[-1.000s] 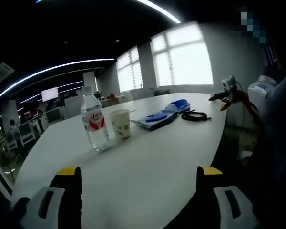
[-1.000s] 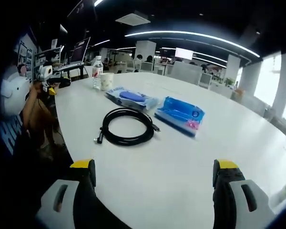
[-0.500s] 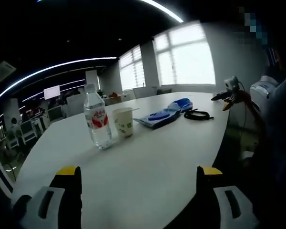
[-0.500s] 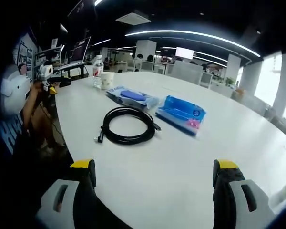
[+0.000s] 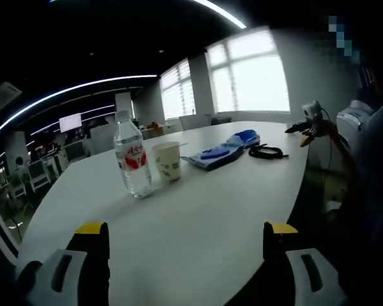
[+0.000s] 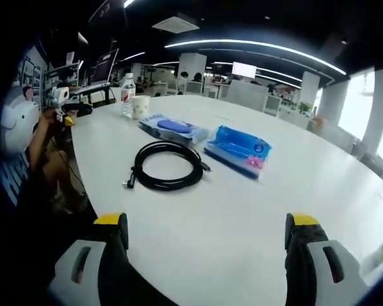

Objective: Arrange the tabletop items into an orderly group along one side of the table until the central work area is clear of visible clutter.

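my left gripper point(image 5: 186, 245) spread wide, empty | bottle point(image 5: 131, 162) at 11, cup point(image 5: 168, 161) beside | my right gripper point(image 6: 210, 239) spread too | coiled cable point(image 6: 166, 166) at 11, maybe touching blue pack point(image 6: 238, 149)

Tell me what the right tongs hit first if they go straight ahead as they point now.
Probably the coiled black cable, lying ahead of the open right tongs and slightly to the view's left; bare table lies between. Depth is uncertain.

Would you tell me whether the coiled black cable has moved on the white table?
No: the coiled black cable keeps its place beside the blue packet; only the camera shifted.
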`<action>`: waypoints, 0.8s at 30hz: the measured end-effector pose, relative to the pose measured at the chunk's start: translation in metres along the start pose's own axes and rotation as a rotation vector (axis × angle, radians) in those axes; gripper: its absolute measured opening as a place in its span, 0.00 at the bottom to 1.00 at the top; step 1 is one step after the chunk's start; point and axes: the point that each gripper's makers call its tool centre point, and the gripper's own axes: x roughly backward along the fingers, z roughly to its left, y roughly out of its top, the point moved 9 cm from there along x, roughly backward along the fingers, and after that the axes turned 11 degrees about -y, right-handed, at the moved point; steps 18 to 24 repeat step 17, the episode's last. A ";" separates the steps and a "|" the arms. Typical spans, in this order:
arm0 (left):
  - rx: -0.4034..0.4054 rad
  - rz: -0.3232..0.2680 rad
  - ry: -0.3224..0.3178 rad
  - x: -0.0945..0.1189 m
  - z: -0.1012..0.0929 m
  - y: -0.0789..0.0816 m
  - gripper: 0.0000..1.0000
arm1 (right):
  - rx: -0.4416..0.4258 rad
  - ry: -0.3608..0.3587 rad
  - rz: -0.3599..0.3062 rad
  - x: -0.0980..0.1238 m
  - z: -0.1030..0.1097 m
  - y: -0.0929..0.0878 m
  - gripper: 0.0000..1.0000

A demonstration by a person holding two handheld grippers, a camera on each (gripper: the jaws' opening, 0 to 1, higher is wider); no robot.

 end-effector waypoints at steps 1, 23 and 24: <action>0.002 -0.001 -0.001 0.000 0.000 0.000 1.00 | -0.001 0.000 0.000 0.000 0.000 0.000 1.00; -0.008 0.012 -0.008 -0.003 0.003 0.002 1.00 | -0.002 0.003 0.004 0.002 0.000 -0.001 1.00; -0.008 0.012 -0.008 -0.003 0.003 0.002 1.00 | -0.002 0.003 0.004 0.002 0.000 -0.001 1.00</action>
